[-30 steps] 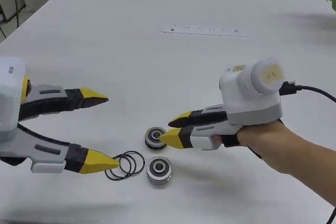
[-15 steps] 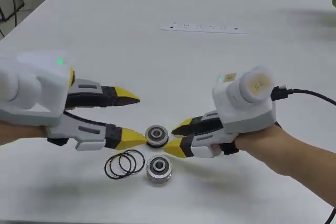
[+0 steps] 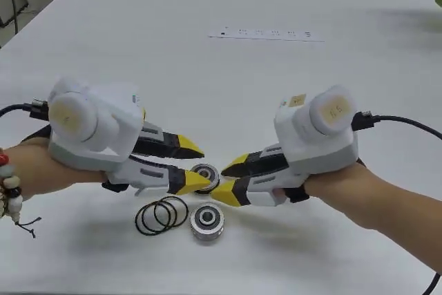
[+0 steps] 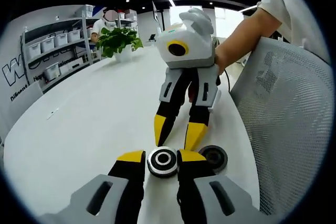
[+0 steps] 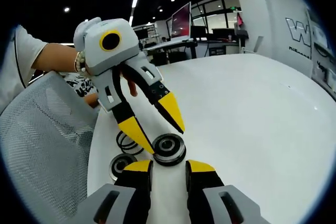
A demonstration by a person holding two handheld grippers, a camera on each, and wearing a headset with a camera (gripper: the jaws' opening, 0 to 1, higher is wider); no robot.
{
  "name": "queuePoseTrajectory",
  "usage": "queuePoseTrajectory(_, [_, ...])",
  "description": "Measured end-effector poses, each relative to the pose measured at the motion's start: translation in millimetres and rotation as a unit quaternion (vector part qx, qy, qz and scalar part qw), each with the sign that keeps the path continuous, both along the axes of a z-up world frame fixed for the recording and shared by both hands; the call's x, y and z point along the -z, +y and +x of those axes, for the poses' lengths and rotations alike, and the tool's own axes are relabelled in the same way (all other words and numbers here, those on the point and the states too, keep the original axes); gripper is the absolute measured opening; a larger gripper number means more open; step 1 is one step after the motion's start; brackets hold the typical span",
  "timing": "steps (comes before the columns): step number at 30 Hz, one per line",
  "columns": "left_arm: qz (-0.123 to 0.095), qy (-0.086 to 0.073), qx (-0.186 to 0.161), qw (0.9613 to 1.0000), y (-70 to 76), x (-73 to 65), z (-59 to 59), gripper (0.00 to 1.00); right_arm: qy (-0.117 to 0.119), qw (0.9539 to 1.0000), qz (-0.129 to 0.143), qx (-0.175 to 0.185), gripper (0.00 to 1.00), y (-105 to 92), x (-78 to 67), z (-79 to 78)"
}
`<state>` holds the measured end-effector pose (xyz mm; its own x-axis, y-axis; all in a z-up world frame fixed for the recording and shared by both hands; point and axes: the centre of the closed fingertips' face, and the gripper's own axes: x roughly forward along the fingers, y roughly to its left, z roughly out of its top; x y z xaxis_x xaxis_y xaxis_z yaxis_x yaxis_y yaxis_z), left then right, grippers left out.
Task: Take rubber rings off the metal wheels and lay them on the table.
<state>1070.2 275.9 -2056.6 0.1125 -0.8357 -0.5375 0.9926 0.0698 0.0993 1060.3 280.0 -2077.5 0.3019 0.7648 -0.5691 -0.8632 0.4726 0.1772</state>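
Left tool has its two yellow tips closed on the wheel: in the left gripper view one tip touches each side of the rim. Right tool is open, its tips a little apart with nothing between them, and they point at the same wheel from the right side. In the right gripper view the wheel is just in front of these tips. In the head view the nearer tip is at the wheel's right edge, but I cannot tell if it touches. The two tools face each other, the left one from the left and the right one from the right, with their tips almost meeting at the wheel.

The wheel is on the white bench, near the person, with its flat face up. Whether it rests on the bench or is lifted slightly, I cannot tell. The second wheel lies flat just on the near side of it, apart from both tools. The rings, thin and black, lie on the bench just left of the second wheel; they overlap one another, and there seem to be three.

Far on the bench lies a white power strip, well apart from everything else. The left hand wears a bead bracelet. A plant stands at the far right of the bench, and a mesh chair is beside the person.
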Motion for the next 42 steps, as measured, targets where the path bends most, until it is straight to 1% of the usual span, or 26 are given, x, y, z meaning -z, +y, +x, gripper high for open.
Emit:
queuePoseTrajectory(3, [0.004, 0.004, -0.008, 1.0000, 0.9, 3.2, 1.0, 0.14, -0.002, 1.0000, 0.000, -0.001, 0.22, 1.0, -0.2, 0.1])
queuePoseTrajectory(4, [-0.003, 0.013, -0.010, 0.9999, -0.1, 2.9, -0.1, 0.12, -0.001, 1.0000, 0.000, -0.001, 0.21, 1.2, -0.1, 0.2])
queuePoseTrajectory(5, [-0.003, 0.019, -0.016, 0.9997, 0.3, 3.8, 0.5, 0.10, -0.001, 1.0000, 0.001, -0.001, 0.21, 1.6, 0.0, 0.3])
queuePoseTrajectory(6, [0.006, 0.026, -0.013, 0.9996, 2.7, 6.8, -0.3, 0.08, -0.001, 1.0000, 0.001, -0.001, 0.21, 1.9, 0.3, 0.5])
queuePoseTrajectory(7, [-0.005, 0.030, -0.015, 0.9994, -0.3, 4.7, -1.1, 0.08, 0.001, 1.0000, 0.002, 0.000, 0.21, 2.2, 0.4, 0.4])
queuePoseTrajectory(8, [-0.004, 0.023, -0.010, 0.9997, 0.3, 4.8, -2.7, 0.08, 0.002, 1.0000, 0.003, 0.001, 0.20, 2.6, 0.6, 0.5])
queuePoseTrajectory(9, [-0.003, 0.023, -0.010, 0.9997, 0.3, 4.8, -2.8, 0.08, 0.004, 1.0000, 0.004, 0.001, 0.20, 3.1, 0.6, 0.8])
queuePoseTrajectory(10, [-0.003, 0.028, -0.013, 0.9995, 0.6, 4.9, -3.1, 0.08, 0.005, 1.0000, 0.005, 0.001, 0.19, 3.6, 0.8, 1.1])
queuePoseTrajectory(11, [-0.003, 0.028, -0.013, 0.9995, 0.6, 4.9, -3.4, 0.08, 0.007, 1.0000, 0.002, 0.002, 0.19, 3.6, 1.9, 1.1])
queuePoseTrajectory(14, [-0.005, 0.026, -0.010, 0.9996, 1.0, 4.7, -3.7, 0.08, 0.001, 1.0000, -0.003, 0.000, 0.17, 2.7, 1.8, 1.4])
queuePoseTrajectory(18, [-0.007, 0.024, -0.011, 0.9996, 1.5, 4.6, -4.2, 0.08, -0.026, 0.9994, -0.016, -0.017, 0.14, 0.8, 1.0, 1.0])
queuePoseTrajectory(19, [-0.008, 0.024, -0.012, 0.9996, 1.6, 4.6, -4.4, 0.08, -0.029, 0.9992, -0.020, -0.020, 0.11, -0.1, 1.1, 0.4])
queuePoseTrajectory(20, [-0.008, 0.024, -0.012, 0.9996, 1.5, 4.6, -4.1, 0.08, -0.040, 0.9983, -0.034, -0.024, 0.04, -4.0, 2.4, 1.9])
queuePoseTrajectory(21, [-0.007, 0.023, -0.011, 0.9996, 1.6, 4.6, -4.3, 0.08, -0.041, 0.9985, -0.028, -0.021, 0.01, -2.6, 1.2, 2.1])
queuePoseTrajectory(22, [-0.008, 0.024, -0.011, 0.9996, 1.2, 4.7, -4.6, 0.08, -0.036, 0.9988, -0.026, -0.021, 0.01, -2.9, 1.9, 1.3])
queuePoseTrajectory(25, [-0.008, 0.023, -0.012, 0.9996, 1.3, 4.5, -4.8, 0.08, -0.037, 0.9988, -0.026, -0.019, 0.00, -3.1, 1.7, 1.6])
queuePoseTrajectory(27, [-0.009, 0.022, -0.011, 0.9997, 1.0, 4.5, -5.0, 0.08, -0.038, 0.9988, -0.029, -0.007, 0.00, -4.6, 2.4, 4.0])
queuePoseTrajectory(28, [-0.009, 0.021, -0.011, 0.9997, 1.0, 4.5, -4.9, 0.08, -0.017, 0.9995, -0.022, 0.011, 0.00, -5.0, 2.5, 4.4])
queuePoseTrajectory(31, [-0.013, 0.020, -0.015, 0.9996, 1.0, 4.5, -4.8, 0.08, 0.014, 0.9993, -0.003, 0.035, 0.00, -7.0, 1.8, 5.6])
queuePoseTrajectory(33, [-0.017, 0.021, -0.017, 0.9995, 0.7, 4.4, -4.5, 0.08, 0.033, 0.9982, 0.011, 0.048, 0.00, -8.2, 1.5, 5.7])
queuePoseTrajectory(34, [-0.018, 0.020, -0.017, 0.9995, 0.5, 4.4, -4.4, 0.08, 0.050, 0.9967, 0.027, 0.058, 0.00, -9.6, 0.7, 6.4])
queuePoseTrajectory(35, [-0.018, 0.020, -0.016, 0.9995, 0.4, 4.3, -4.4, 0.08, 0.060, 0.9956, 0.032, 0.065, 0.00, -11.0, 0.9, 6.4])
queuePoseTrajectory(36, [-0.018, 0.019, -0.016, 0.9995, -0.2, 4.1, -4.7, 0.08, 0.059, 0.9956, 0.032, 0.065, 0.00, -11.9, 1.0, 7.3])
queuePoseTrajectory(38, [-0.017, 0.017, -0.016, 0.9996, -0.7, 3.8, -5.0, 0.08, 0.068, 0.9944, 0.038, 0.071, 0.00, -12.2, 0.8, 7.2])
queuePoseTrajectory(40, [-0.017, 0.016, -0.016, 0.9996, -0.9, 3.7, -5.2, 0.08, 0.085, 0.9914, 0.056, 0.083, 0.00, -12.7, -0.6, 6.9])
queuePoseTrajectory(42, [-0.016, 0.014, -0.018, 0.9996, -0.9, 3.5, -5.2, 0.08, 0.101, 0.9870, 0.080, 0.096, 0.00, -12.4, -5.6, 7.5])
